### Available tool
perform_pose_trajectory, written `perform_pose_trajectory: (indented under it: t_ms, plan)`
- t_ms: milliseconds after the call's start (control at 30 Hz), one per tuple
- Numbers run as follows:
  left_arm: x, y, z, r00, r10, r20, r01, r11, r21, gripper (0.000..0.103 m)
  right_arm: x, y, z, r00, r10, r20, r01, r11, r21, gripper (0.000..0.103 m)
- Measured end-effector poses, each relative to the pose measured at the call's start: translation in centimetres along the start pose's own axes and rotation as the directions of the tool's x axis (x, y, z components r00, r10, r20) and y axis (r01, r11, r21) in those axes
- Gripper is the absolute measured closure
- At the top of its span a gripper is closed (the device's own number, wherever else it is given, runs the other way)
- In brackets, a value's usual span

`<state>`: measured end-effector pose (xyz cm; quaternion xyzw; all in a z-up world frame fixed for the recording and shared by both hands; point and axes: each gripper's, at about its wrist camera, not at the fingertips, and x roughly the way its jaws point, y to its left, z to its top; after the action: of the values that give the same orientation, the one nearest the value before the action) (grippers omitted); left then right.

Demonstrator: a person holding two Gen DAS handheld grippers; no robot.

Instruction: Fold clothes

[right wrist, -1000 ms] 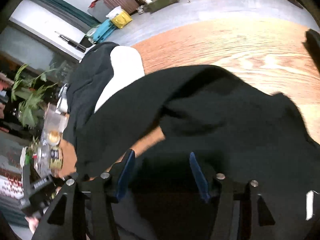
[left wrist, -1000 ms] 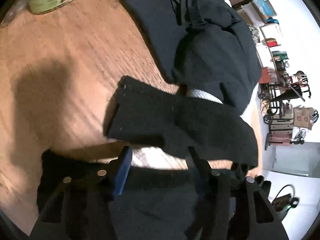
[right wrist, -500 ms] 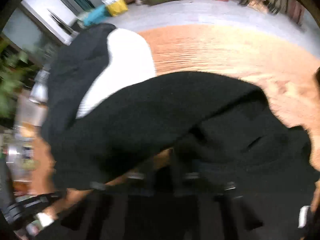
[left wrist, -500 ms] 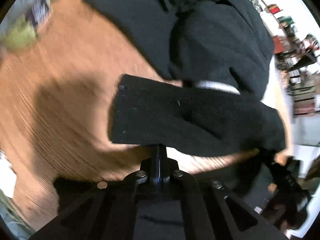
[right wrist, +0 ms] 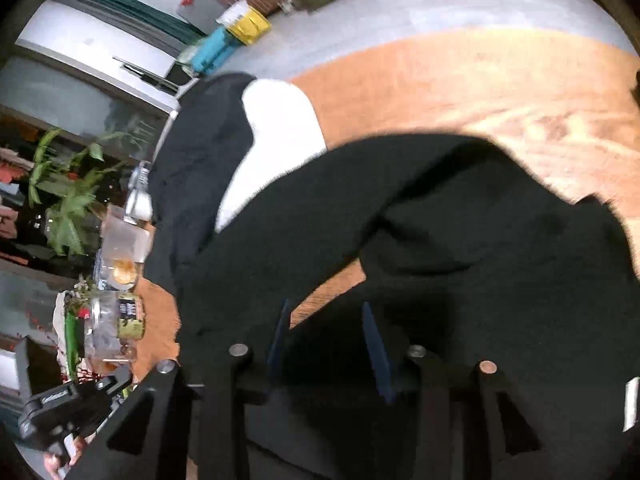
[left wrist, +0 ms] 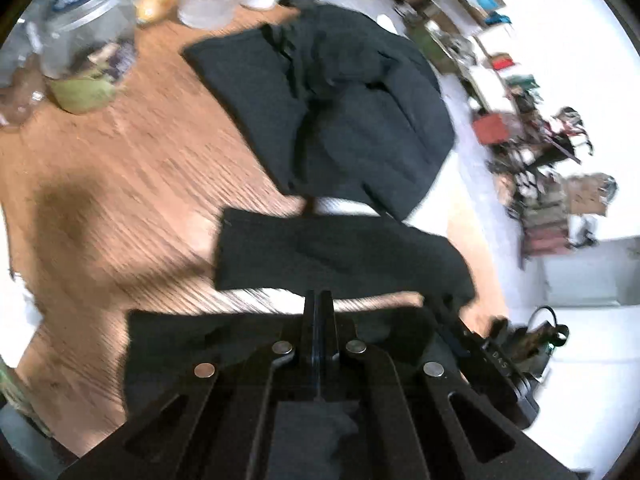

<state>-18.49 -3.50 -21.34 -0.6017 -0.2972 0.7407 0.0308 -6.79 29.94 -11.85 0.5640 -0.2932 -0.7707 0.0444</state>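
Left wrist view: The step in hand appears to be gathering the near hem of the black garment [left wrist: 344, 256] ahead of a fold. The garment lies across the wooden table [left wrist: 132, 168], one sleeve stretched crosswise just ahead of the fingers, the hem directly below them. The left gripper [left wrist: 318, 300] has its jaws fully together; dark cloth lies beneath and around the fingertips, but whether a fold is pinched between the pads cannot be told. A second, already bundled dark garment [left wrist: 352, 112] sits farther off, with a glass jar [left wrist: 84, 52] at the table's far-left edge. The right gripper's body shows at lower right.

Right wrist view: The right gripper [right wrist: 326, 312] has its jaws part-way apart and opening. The blue pads [right wrist: 376, 344] stand clear of each other above the garment's body; no cloth is seen pressed between them. A white garment [right wrist: 276, 132] lies under the far dark pile.

Next move, as a judgement: the right gripper needs to close on the hem level with the left, so that both edges can be carried over together without twisting.
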Motion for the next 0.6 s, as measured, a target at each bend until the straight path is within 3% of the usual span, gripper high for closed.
perform_pose_trajectory:
  t_ms: [100, 167, 200, 333, 433, 467, 533, 600]
  plan:
    - [-2.1, -0.5, -0.6, 0.999, 0.031, -0.041, -0.035, 0.995, -0.094, 0.093, 1.9, 0.3, 0.2, 1.000, -0.018, -0.013, 0.018, 1.000, 0.015, 0.061]
    - [-2.3, -0.6, -0.2, 0.995, 0.044, -0.090, -0.055, 0.991, -0.125, 0.057, 3.2, 0.5, 0.4, 0.999, -0.032, -0.021, 0.032, 0.999, 0.022, 0.061]
    - [-2.6, -0.5, -0.2, 0.994, 0.059, -0.093, -0.070, 0.990, -0.124, 0.056, 3.5, 0.8, 0.6, 0.999, -0.047, -0.016, 0.047, 0.999, 0.014, 0.061]
    - [-0.1, -1.7, 0.1, 0.978, 0.189, -0.090, -0.193, 0.980, -0.038, 0.056, 4.5, 1.9, 1.3, 0.995, -0.104, 0.000, 0.104, 0.995, -0.007, 0.061]
    - [2.2, -2.1, -0.1, 0.960, 0.243, -0.139, -0.247, 0.969, -0.009, 0.056, 5.1, 2.3, 1.7, 0.991, -0.135, 0.002, 0.135, 0.991, -0.016, 0.065]
    - [2.5, -2.4, -0.3, 0.957, 0.265, -0.122, -0.266, 0.964, 0.009, 0.056, 5.3, 2.3, 1.7, 0.991, -0.136, 0.007, 0.136, 0.990, -0.021, 0.067]
    - [2.8, -3.3, -0.7, 0.947, 0.314, -0.072, -0.310, 0.949, 0.057, 0.057, 5.6, 2.5, 1.7, 0.990, -0.139, 0.018, 0.139, 0.990, -0.032, 0.084]
    - [3.0, -3.8, -1.2, 0.925, 0.380, -0.015, -0.378, 0.921, 0.091, 0.092, 6.0, 2.8, 1.4, 0.989, -0.143, 0.033, 0.146, 0.986, -0.084, 0.098]
